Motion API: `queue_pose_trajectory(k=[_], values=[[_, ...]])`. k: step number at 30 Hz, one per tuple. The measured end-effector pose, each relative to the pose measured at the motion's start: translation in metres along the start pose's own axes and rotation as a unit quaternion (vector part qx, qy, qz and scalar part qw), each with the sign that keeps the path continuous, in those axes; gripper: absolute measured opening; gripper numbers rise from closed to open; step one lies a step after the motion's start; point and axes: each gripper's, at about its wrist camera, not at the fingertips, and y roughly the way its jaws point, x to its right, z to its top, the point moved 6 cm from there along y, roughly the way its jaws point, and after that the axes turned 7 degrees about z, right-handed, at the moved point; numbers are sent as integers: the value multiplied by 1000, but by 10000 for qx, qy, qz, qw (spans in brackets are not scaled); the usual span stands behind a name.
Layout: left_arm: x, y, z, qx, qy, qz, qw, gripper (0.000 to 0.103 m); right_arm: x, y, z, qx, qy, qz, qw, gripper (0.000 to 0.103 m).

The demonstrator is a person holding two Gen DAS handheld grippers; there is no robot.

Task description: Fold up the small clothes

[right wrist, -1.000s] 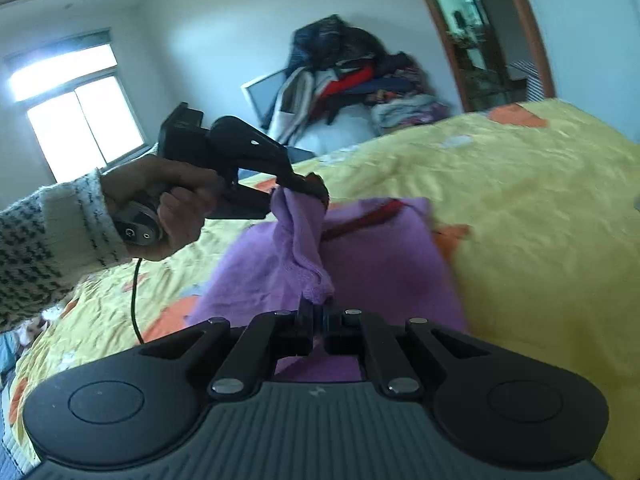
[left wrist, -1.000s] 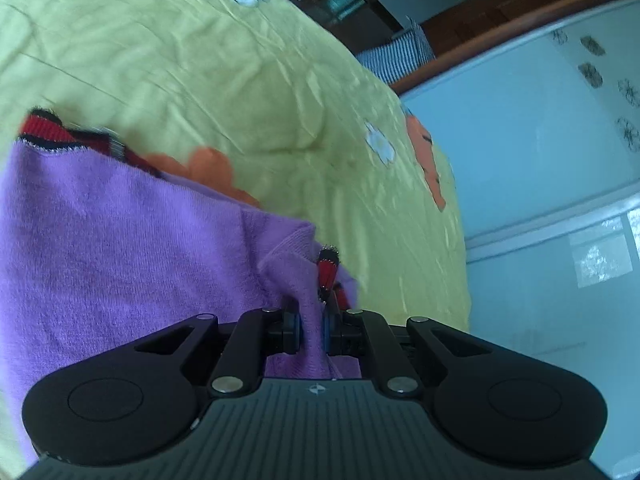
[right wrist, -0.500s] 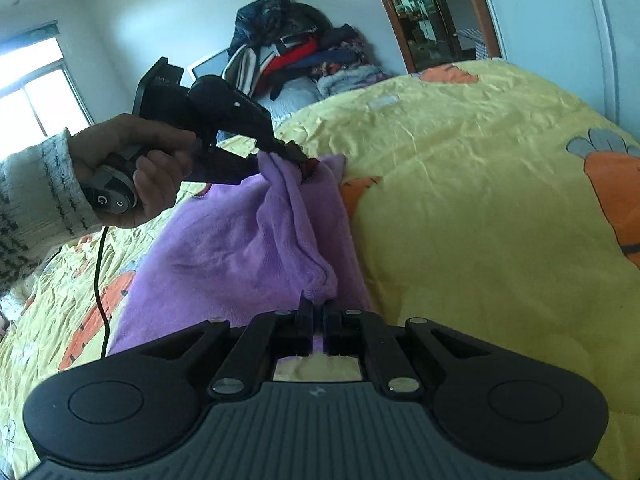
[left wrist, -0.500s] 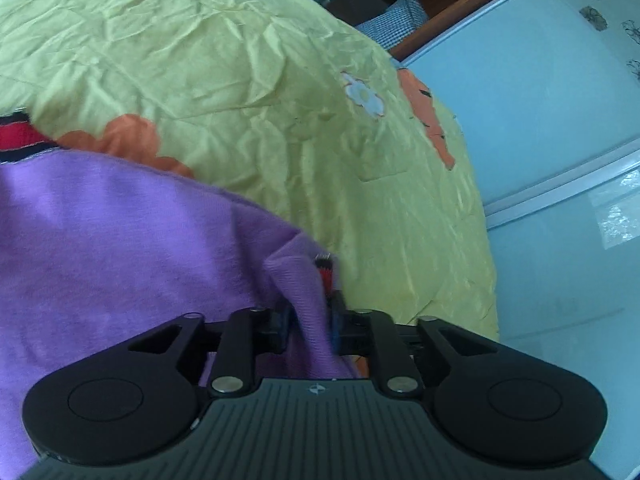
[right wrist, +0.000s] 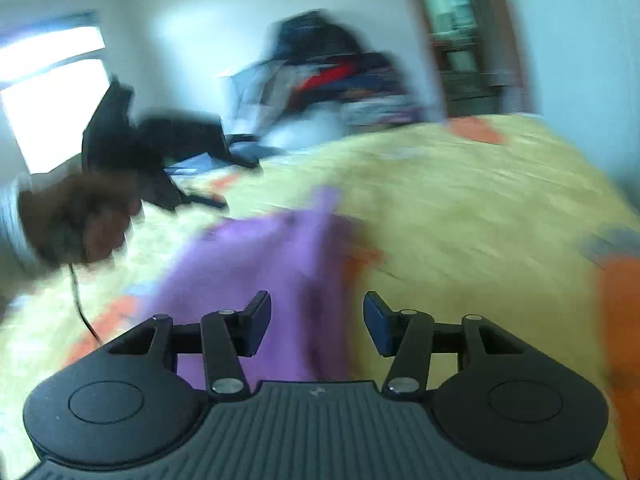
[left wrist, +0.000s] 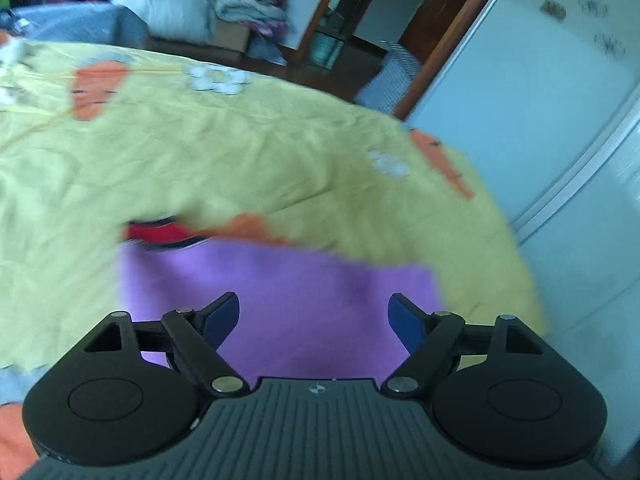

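Landmark: yellow bedspread (left wrist: 248, 152), printed with orange carrots and white flowers, creased, covering the bed in both views.

Item 1. Purple garment (left wrist: 280, 292), knit, lying flat on the bedspread, folded to a rough rectangle. A red trim (left wrist: 160, 234) with dark edging shows at its far left corner. In the right wrist view the same garment (right wrist: 256, 264) runs away from the camera as a long strip, with a raised fold along its right side; blur hides finer detail.

Item 2. Left gripper (left wrist: 314, 322), jaws opening, spread wide above the near part of the garment. Blue pads (left wrist: 404, 320) clear of the cloth; nothing pinched. The right wrist view shows it from outside, black and blurred (right wrist: 208, 184), raised over the bedspread beyond the garment's far end.

Item 3. Right gripper (right wrist: 316, 324), jaws opening, parted over the garment's near end. Cloth shows in the gap, but the pads do not press on it.

Item 4. Person's left hand (right wrist: 88, 220), seen in the right wrist view only, gripping the left gripper's handle; a pale sleeve (right wrist: 16, 232) at the wrist; a thin black cable (right wrist: 80, 304) hangs from it toward the bedspread.

Item 5. Heap of mixed clothes (right wrist: 320, 80) beyond the bedspread's far edge, in both views.

Item 6. Left wrist view only: white wardrobe door (left wrist: 540, 112) with small dark motifs, to the right of the bedspread; a brown door frame (left wrist: 444, 40) beside it.

Item 7. Right wrist view only: bright window (right wrist: 52, 100), left of the heap.

Markings: a small emblem on each gripper body, not readable. No legible writing.
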Motion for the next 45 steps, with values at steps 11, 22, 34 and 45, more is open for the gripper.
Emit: queue_pose_trajectory(k=[11, 22, 34, 45], values=[[-45, 38, -32, 42, 330, 891, 9955, 90, 60, 127, 29, -1079, -217, -313, 9934, 51], [-28, 24, -39, 162, 262, 1017, 9943, 91, 46, 156, 54, -1172, -841, -74, 9895, 50], [-30, 4, -55, 206, -40, 952, 9952, 97, -2, 95, 37, -967, -1168, -9, 9884, 55], [-27, -17, -101, 51, -39, 823, 9966, 98, -14, 55, -5, -1056, -1278, -225, 9859, 55]])
